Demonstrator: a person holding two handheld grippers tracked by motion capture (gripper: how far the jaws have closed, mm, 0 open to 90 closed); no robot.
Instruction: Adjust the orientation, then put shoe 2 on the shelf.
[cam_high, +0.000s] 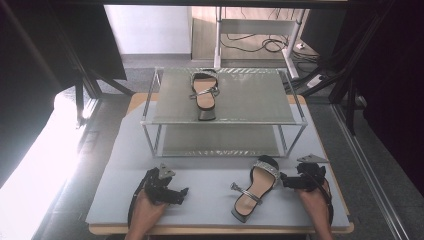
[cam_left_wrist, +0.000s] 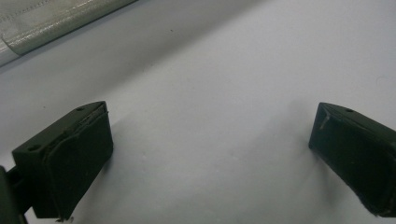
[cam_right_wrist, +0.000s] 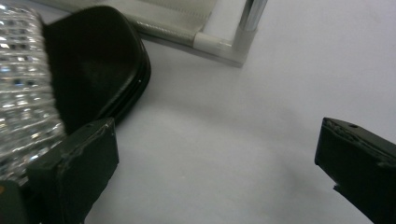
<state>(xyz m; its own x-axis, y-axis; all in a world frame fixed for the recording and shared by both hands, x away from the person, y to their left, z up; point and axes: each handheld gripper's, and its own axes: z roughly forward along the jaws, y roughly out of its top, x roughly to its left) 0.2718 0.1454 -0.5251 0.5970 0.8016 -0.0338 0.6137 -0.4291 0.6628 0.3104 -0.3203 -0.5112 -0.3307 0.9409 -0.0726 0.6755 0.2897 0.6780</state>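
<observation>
High view: a flat sandal with tan insole, dark sole and rhinestone toe band lies at lower centre-right on the matte grey table mat. Its mate sits at upper centre on the top shelf of a chrome-tube rack with grey fabric shelves. The right gripper, jaws spread, has one jaw just beside the sandal's toe; rubbery black pads. The left gripper, lower left, jaws spread over bare mat, holds nothing. No legible writing appears.
</observation>
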